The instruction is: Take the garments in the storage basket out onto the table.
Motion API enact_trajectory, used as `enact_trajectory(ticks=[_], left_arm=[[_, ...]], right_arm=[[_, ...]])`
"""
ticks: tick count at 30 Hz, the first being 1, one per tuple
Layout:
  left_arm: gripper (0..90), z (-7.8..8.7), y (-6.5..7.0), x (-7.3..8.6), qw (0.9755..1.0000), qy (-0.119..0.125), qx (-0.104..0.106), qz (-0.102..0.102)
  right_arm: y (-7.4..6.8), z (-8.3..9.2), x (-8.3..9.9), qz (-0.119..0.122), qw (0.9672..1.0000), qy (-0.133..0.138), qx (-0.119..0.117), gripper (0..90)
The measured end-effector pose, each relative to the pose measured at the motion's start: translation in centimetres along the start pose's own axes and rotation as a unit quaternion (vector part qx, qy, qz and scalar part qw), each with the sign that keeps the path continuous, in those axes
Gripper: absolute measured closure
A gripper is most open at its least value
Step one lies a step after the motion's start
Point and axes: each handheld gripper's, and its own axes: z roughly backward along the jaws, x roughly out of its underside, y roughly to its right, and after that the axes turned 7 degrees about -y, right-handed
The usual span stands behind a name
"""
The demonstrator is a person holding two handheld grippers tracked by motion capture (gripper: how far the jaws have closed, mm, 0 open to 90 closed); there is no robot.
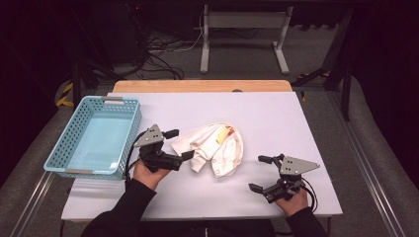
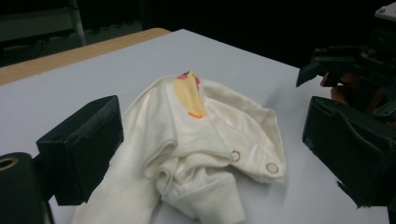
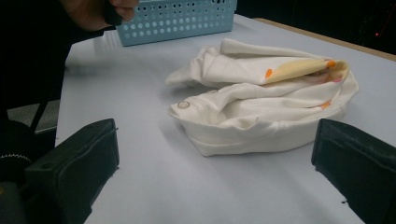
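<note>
A crumpled white baby garment [image 1: 217, 148] with metal snaps and a yellow-orange patch lies in the middle of the white table [image 1: 276, 113]. My left gripper [image 1: 179, 144] sits at the garment's left edge, jaws open. In the left gripper view the cloth [image 2: 196, 135] lies between and beyond the jaws, and the pads do not press on it. My right gripper [image 1: 260, 173] rests near the front right of the table, open, a short way from the garment [image 3: 261, 107], with bare table between its jaws.
A light blue perforated basket [image 1: 99, 143] stands at the table's left edge, with nothing visible inside; it also appears behind the left hand as the basket [image 3: 177, 18]. A wooden strip [image 1: 197, 86] runs along the far edge. The other gripper [image 2: 355, 65] shows beyond the garment.
</note>
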Motion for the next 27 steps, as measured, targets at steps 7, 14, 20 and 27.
enact_trajectory(ticks=[7, 14, 20, 27], left_arm=[[4.5, 1.2, -0.3, 2.5, 0.9998, -0.008, -0.006, 0.016], [3.6, 1.7, -0.3, 5.2, 0.9996, -0.023, -0.008, 0.012], [3.3, 1.8, -0.3, 7.2, 0.9992, -0.036, -0.016, 0.008], [2.6, 1.4, -0.3, 7.5, 0.9995, -0.029, -0.014, 0.003]], right_arm=[[0.0, 0.0, 0.0, 0.000, 1.0000, -0.001, 0.001, 1.4], [0.0, -0.1, 0.0, 0.001, 1.0000, -0.002, 0.001, 1.4], [0.0, 0.0, 0.0, 0.001, 1.0000, -0.002, -0.001, 1.4], [0.0, 0.0, 0.0, 0.001, 1.0000, -0.003, -0.001, 1.4]])
